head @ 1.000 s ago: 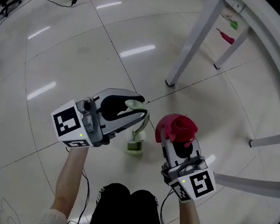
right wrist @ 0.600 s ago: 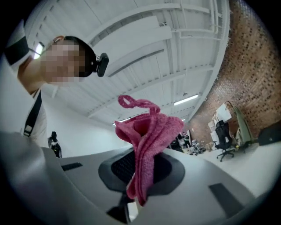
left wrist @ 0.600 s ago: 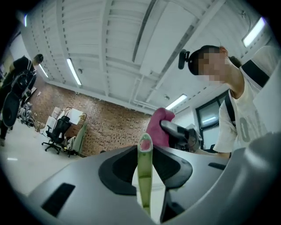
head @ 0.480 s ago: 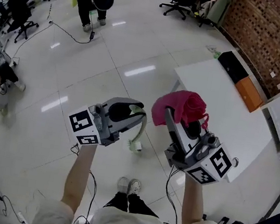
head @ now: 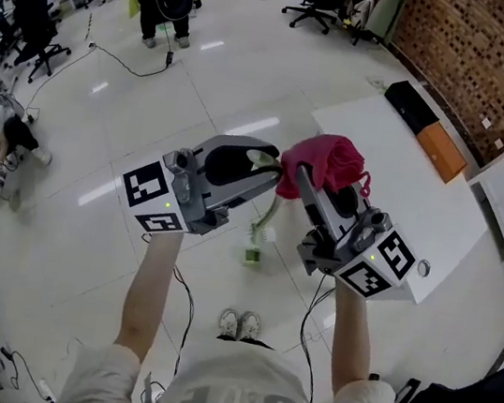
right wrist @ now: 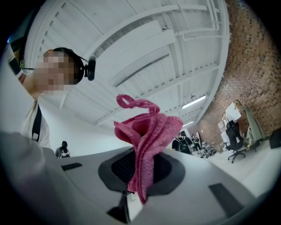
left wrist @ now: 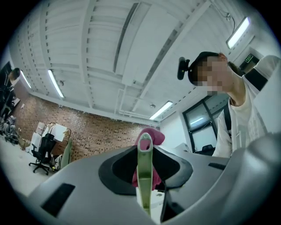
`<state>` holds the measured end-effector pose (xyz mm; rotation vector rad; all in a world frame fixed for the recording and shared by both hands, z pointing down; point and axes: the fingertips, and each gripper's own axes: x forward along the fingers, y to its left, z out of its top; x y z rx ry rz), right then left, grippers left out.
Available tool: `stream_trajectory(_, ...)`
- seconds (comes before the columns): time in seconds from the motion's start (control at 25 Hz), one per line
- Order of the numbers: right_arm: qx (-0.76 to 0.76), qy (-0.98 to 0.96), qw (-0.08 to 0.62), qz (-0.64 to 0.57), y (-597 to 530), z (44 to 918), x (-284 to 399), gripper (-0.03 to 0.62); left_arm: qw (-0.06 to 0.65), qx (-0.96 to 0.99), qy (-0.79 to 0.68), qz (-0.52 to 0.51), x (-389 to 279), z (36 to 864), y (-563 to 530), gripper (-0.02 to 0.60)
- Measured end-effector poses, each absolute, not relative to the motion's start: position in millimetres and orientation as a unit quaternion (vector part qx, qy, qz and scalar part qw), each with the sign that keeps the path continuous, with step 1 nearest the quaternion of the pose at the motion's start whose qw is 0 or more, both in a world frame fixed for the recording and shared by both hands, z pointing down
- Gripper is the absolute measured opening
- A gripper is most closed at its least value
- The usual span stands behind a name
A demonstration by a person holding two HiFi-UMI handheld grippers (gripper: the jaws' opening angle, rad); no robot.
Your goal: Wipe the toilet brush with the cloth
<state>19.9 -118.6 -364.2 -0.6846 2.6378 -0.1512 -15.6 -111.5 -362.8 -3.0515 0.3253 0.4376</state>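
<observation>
Though glossy, pale tiled floor point(head: 74, 130), white table point(head: 401, 158), brick wall point(head: 503, 55) beyond.

In the head view, the toilet brush point(head: 259, 237) at frame centre is small, its bristles too fine to make out, and the left tongs point(head: 259, 167) cover the upper stretch of its handle. The right tongs point(head: 316, 185) hide the lower end of the cloth point(head: 326, 163) and part of the white tabletop point(head: 406, 187). In the left gripper view the handle runs off the bottom edge, and the cloth shows only partly behind it.
</observation>
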Motion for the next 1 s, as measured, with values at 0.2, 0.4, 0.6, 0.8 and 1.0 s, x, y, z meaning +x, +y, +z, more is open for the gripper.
stream_trajectory(0.2,-0.273,0.934,0.206,-0.1,-112,-328,31,0.031,0.024,-0.983,0.106,0.148,-8,-388,-101,0.11)
stream_trajectory(0.4,-0.288,0.916,0.221,-0.169,-98,-279,12,0.031,0.026,-0.979,0.113,0.167,-23,-409,-87,0.11)
stream_trajectory(0.6,-0.284,0.907,0.222,-0.217,-83,-246,-10,0.031,0.036,-0.972,0.12,0.2,-35,-442,-76,0.11)
stream_trajectory(0.8,-0.303,0.907,0.208,-0.204,-69,-244,-16,0.032,0.047,-0.966,0.153,0.203,-44,-451,-77,0.11)
stream_trajectory(1.0,-0.349,0.929,0.124,-0.027,-28,-280,-34,0.031,0.043,-0.957,0.223,0.178,-54,-432,-94,0.11)
